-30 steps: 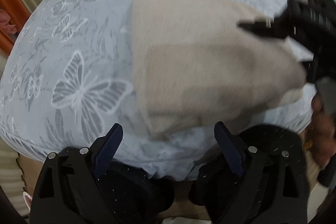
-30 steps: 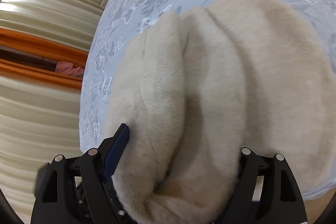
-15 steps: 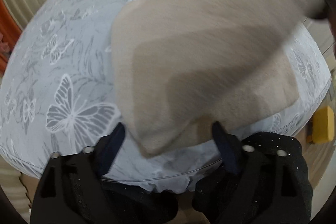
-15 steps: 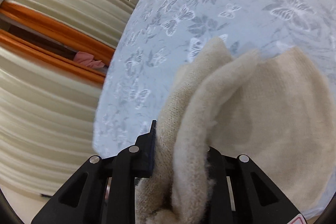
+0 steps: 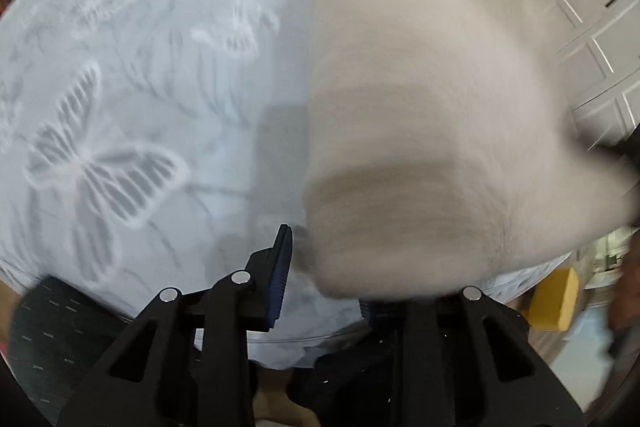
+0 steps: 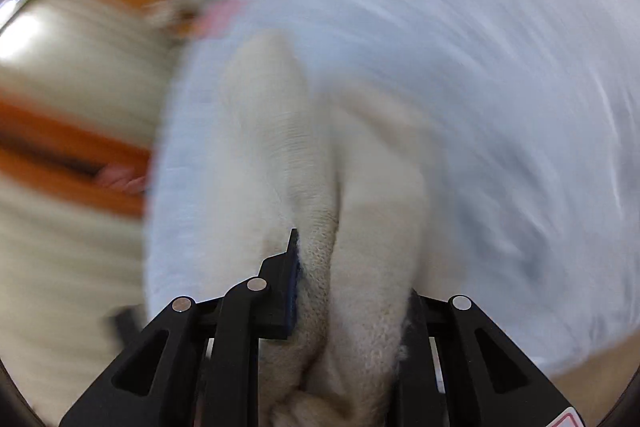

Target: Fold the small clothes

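Observation:
A cream fleece garment (image 5: pixel 432 131) hangs lifted above the pale blue butterfly-print bedspread (image 5: pixel 120 131); the view is blurred by motion. My right gripper (image 6: pixel 352 291) is shut on a bunched fold of the garment (image 6: pixel 320 211). My left gripper (image 5: pixel 324 267) has narrowed its jaws, and the garment's lower edge hangs over the right finger. A gap shows beside the left finger (image 5: pixel 282 267), so I cannot tell whether it grips the cloth.
The bed's front edge (image 5: pixel 304 343) runs just ahead of the left gripper. White cabinet doors (image 5: pixel 580 7) stand at the right. A yellow object (image 5: pixel 556 299) lies on the floor. Cream and orange curtains (image 6: pixel 60 147) hang left of the bed.
The right gripper has swung the held garment fast, lifting it off the bed. The left gripper's jaws have narrowed from wide open, and the garment now hangs close over them.

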A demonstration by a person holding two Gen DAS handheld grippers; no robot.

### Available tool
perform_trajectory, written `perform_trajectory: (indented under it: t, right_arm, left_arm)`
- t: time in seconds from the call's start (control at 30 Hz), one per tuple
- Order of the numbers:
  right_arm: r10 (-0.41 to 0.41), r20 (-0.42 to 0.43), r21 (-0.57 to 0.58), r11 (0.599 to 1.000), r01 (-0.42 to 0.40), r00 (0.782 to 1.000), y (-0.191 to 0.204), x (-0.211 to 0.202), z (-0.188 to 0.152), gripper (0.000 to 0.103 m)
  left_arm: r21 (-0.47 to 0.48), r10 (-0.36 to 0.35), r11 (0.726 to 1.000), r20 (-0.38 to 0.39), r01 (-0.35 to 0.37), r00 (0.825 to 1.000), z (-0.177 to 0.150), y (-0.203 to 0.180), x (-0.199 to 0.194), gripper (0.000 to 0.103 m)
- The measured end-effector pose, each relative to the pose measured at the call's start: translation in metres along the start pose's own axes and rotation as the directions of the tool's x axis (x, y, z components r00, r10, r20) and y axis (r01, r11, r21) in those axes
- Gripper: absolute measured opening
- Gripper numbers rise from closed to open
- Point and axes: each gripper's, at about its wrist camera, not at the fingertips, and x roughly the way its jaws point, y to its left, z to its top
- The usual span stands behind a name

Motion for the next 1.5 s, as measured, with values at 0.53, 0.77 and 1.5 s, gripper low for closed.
perform_trajectory:
  t: [0.53, 0.77, 1.5]
  right_arm:
    - [-0.015, 0.172, -0.077, 0.997, 0.028, 0.985, 0.017, -0.047, -0.002, 0.065]
    - [-0.05, 0.14, -0.18, 0.981, 0.075, 0.989, 0.039, -0.009, 0.045, 0.085]
    - [0.015, 0.16, -0.066, 0.998, -0.005, 0.987, -0.013, -0.044, 0.023, 0.087]
  left_arm:
    - [0.097, -0.023, 0.995, 0.06, 0.017, 0.998, -0.009, -0.013, -0.042, 0.061]
    - [0.047, -0.051, 0.998, 0.088, 0.047, 0.995, -0.008, -0.005, -0.051, 0.072]
    - [-0.155, -0.282, 0.946, 0.043, 0.285, 0.958, 0.068, -0.005, -0.01, 0.094]
